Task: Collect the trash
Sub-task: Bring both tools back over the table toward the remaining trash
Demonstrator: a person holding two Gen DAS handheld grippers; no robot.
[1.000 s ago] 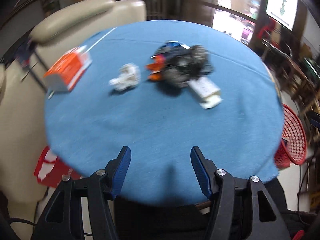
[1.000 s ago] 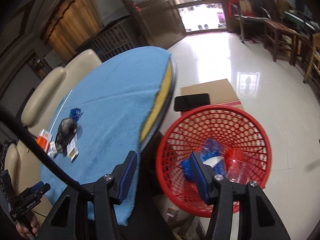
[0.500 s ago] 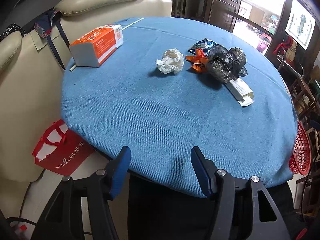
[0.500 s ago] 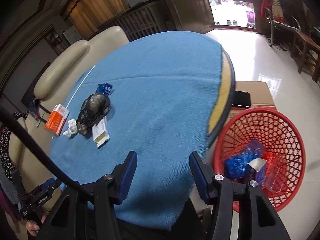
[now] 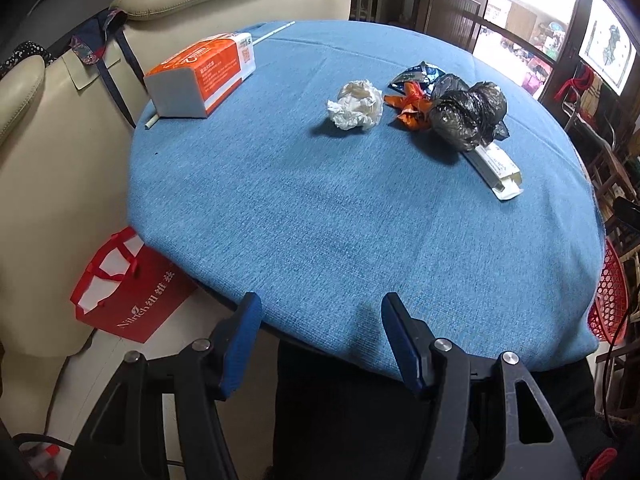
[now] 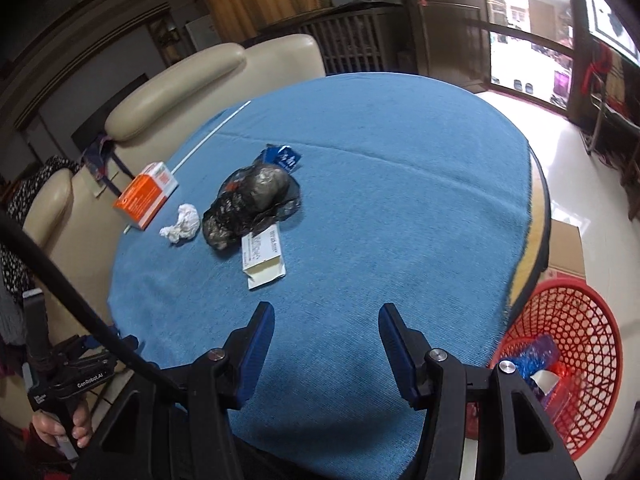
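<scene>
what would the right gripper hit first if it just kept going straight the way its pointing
Most likely bare blue tablecloth: the open right gripper aims over the near table edge. The first trash roughly ahead is the flat white carton, slightly left of centre, then the black plastic bag. Depth is hard to judge.

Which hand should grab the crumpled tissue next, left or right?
Probably left. From the left tongs, open and empty, the crumpled tissue lies nearly straight ahead with bare tablecloth between. From the right tongs, also open, it sits far off left beyond the black bag.
</scene>
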